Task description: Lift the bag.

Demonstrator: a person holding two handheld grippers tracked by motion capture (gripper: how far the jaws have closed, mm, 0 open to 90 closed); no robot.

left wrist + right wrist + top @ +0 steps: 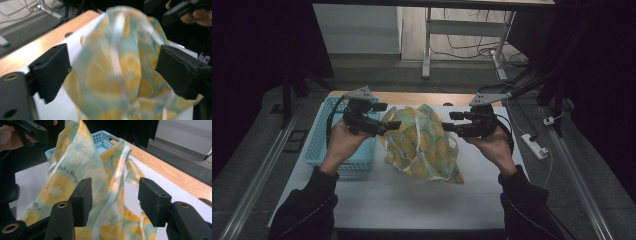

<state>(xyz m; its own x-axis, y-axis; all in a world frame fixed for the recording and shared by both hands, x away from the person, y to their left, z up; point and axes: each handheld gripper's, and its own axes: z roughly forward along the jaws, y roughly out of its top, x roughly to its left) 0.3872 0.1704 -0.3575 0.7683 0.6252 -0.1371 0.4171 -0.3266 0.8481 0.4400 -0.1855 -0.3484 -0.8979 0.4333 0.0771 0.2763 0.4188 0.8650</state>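
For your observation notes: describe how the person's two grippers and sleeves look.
Both the left gripper and the right gripper are black, each topped by a grey three-cornered plate and trailing a black cable. Their jaws are blocky black pads on arms with brass-coloured rivets. The sleeves are dark.

Dim room, with bright spots in the middle.
The high view is dark at both sides, and light falls mostly on the white desk [412, 195] and the floor behind it. In the left gripper view the lemon-print bag [117, 70] is blurry and smeared. In the right gripper view the bag looks sharper, with soft, fuzzy far corners.
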